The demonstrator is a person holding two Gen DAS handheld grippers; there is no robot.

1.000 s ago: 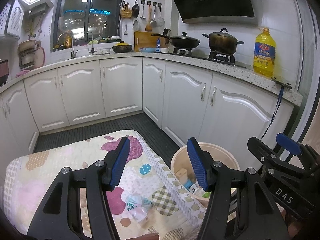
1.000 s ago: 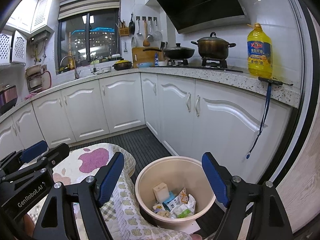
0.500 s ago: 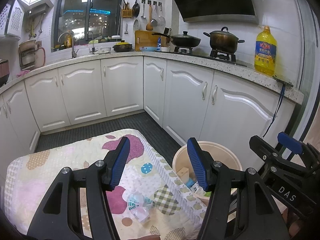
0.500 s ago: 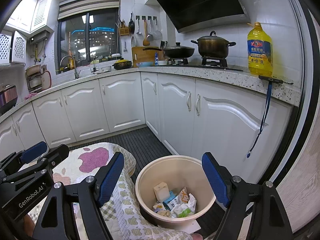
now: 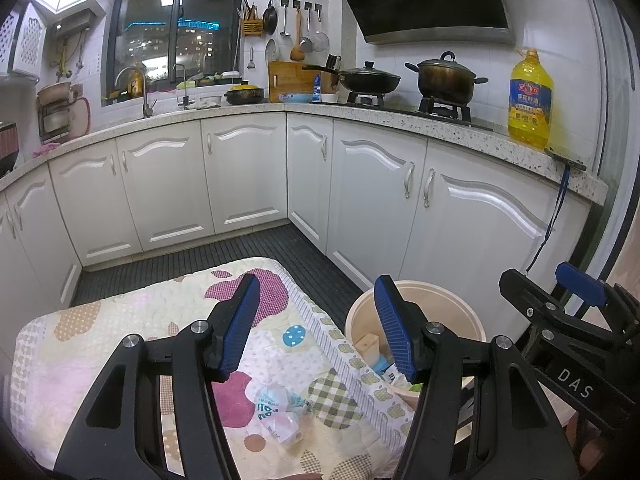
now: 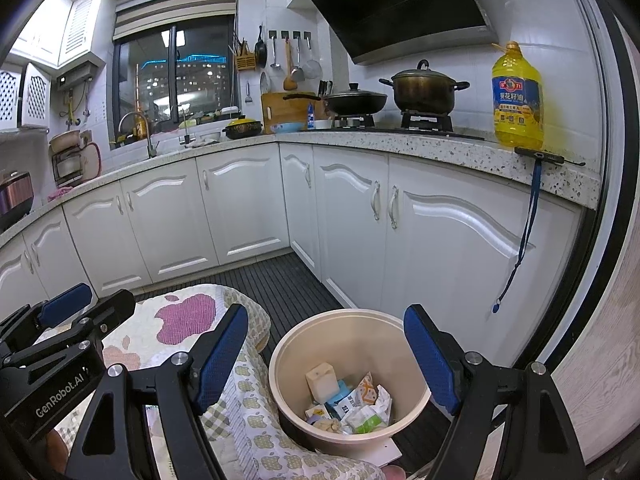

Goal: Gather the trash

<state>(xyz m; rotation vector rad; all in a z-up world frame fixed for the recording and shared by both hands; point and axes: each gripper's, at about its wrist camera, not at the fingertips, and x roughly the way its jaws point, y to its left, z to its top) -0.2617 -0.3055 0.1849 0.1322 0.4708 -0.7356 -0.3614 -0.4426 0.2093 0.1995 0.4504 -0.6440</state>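
Observation:
A beige round bin (image 6: 280, 364) stands on the floor right of the quilted table; it holds a small carton (image 6: 321, 379) and several wrappers. The bin also shows in the left wrist view (image 5: 448, 296). A crumpled clear wrapper (image 5: 276, 404) with teal print lies on the patterned cloth (image 5: 120, 340). My left gripper (image 5: 316, 324) is open and empty, above the cloth and wrapper. My right gripper (image 6: 326, 356) is open and empty, hovering above the bin. Each gripper shows at the edge of the other's view.
White cabinets (image 5: 240, 176) run along the back and right under a speckled counter (image 6: 400, 136). A stove with pots (image 6: 424, 92) and a yellow oil bottle (image 6: 518, 100) sit on it. A blue lanyard (image 6: 524, 232) hangs from the counter edge. Dark ribbed floor (image 5: 224, 252) lies between.
Both views barely shift. The left wrist view has drifted slightly, the bin sitting a little further right. Both grippers stay open.

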